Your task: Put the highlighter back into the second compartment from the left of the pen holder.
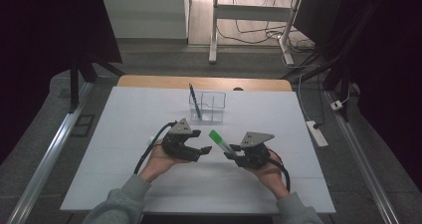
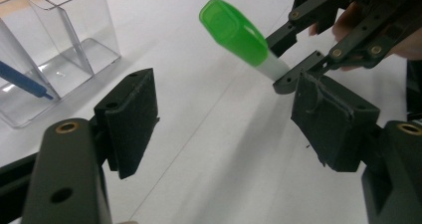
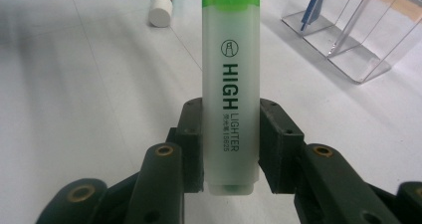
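We see a clear two-compartment holder [image 1: 207,106] standing toward the far side of the white bench [image 1: 124,134], a blue pen [image 1: 194,101] leaning in one compartment; what may be a glue stick [image 3: 163,6] lies nearby.

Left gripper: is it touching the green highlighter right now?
Apart. In the left gripper view, the left gripper stands open with bare table between its pads, the highlighter beyond them.

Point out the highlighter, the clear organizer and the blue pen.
green highlighter [image 3: 230,84], right gripper view, on its printed pale barrel.
clear organizer [image 1: 217,100], high view, on its right compartment wall.
blue pen [image 1: 194,102], high view, on its shaft, standing in the organizer's left compartment.
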A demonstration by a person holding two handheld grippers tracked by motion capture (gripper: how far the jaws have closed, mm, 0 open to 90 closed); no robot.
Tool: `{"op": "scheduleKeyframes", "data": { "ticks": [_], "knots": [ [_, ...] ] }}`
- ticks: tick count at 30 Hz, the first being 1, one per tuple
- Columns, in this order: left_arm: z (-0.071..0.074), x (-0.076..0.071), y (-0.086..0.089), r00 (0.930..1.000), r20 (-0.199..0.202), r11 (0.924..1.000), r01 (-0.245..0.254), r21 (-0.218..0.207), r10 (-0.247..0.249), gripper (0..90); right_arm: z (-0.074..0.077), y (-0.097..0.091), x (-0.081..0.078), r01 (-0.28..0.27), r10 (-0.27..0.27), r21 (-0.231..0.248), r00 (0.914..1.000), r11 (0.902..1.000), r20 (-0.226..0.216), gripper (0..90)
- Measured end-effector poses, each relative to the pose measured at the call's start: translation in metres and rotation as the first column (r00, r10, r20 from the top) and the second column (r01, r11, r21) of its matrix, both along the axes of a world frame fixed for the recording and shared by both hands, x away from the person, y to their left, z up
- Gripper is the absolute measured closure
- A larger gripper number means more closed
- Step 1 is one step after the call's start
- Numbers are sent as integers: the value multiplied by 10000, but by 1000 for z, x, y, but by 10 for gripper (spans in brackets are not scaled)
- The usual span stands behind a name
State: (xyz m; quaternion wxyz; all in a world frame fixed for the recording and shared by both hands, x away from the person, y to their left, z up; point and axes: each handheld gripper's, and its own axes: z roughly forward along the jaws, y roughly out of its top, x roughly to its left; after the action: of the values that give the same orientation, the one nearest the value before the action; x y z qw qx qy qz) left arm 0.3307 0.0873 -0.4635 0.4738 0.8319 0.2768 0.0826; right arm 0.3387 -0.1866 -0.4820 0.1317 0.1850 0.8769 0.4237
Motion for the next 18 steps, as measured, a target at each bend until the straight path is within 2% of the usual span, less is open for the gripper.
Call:
{"op": "scheduleKeyframes", "data": {
  "ticks": [5,8,13,18],
  "knots": [
    [-2,1,-2,9999,-163,10000,51,-46,-52,270,-2,5,-2,-39,39,-53,10000,10000,47,655],
    [-3,2,-2,9995,-315,9998,10,-213,-17,284,-3,6,-3,-58,59,-45,10000,10000,68,655],
    [-7,5,0,9977,-664,9962,-156,-853,100,306,-3,9,-4,-71,73,-105,9999,9999,147,654],
    [-7,5,0,9976,-679,9946,-182,-1019,113,324,-5,12,-5,-128,130,-124,9998,9998,169,655]
  ]
}}
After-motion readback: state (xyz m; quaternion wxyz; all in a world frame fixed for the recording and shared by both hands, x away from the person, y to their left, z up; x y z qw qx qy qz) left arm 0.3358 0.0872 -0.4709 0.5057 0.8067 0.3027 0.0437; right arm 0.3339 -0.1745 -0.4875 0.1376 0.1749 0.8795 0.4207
